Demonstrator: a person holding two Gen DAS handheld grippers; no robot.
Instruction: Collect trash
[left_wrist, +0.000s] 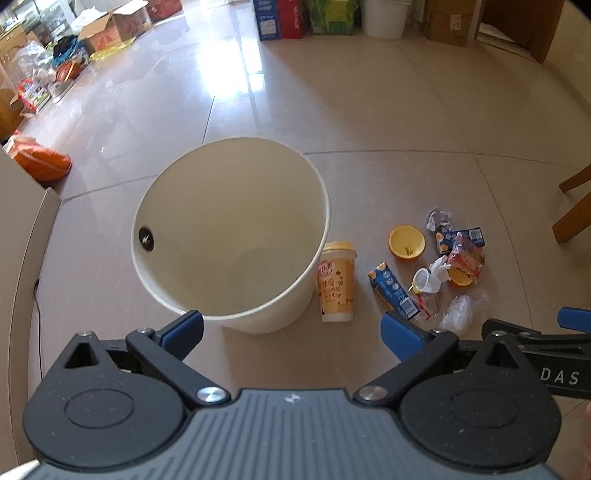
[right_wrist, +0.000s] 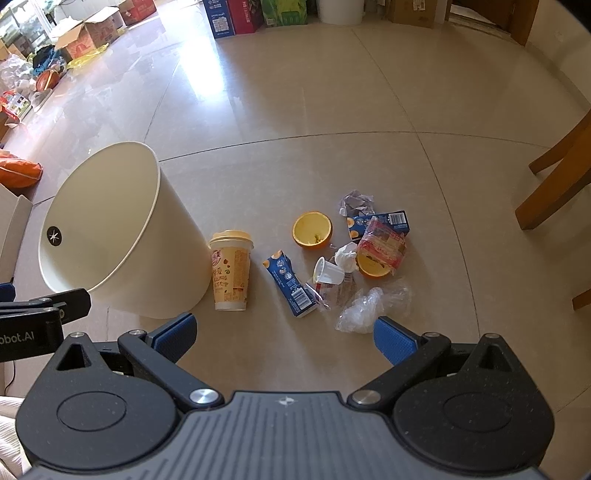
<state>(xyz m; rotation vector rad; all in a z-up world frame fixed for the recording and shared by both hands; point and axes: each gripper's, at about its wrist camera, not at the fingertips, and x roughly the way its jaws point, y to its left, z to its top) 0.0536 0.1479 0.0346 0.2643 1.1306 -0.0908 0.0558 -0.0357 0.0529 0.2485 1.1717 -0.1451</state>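
A cream waste bin (left_wrist: 236, 236) (right_wrist: 122, 236) stands on the tiled floor, with nothing visible inside. Beside it stands a yellow drink cup (left_wrist: 337, 282) (right_wrist: 231, 271). Further right lies a pile of trash: a blue carton (left_wrist: 393, 291) (right_wrist: 291, 284), an orange peel half (left_wrist: 406, 242) (right_wrist: 313, 230), crumpled paper (right_wrist: 355, 202), a small white cup (right_wrist: 328, 272), a red wrapper (right_wrist: 382, 242) and clear plastic (left_wrist: 460, 312) (right_wrist: 369, 304). My left gripper (left_wrist: 291, 326) hovers open near the bin's front. My right gripper (right_wrist: 282, 334) is open above the floor before the trash.
Wooden chair legs (right_wrist: 554, 177) stand at the right. Cardboard boxes (right_wrist: 88, 33) and clutter line the far left wall, with cartons (left_wrist: 280, 18) and a white bucket (left_wrist: 384, 16) at the back. An orange bag (left_wrist: 40, 158) lies at the left.
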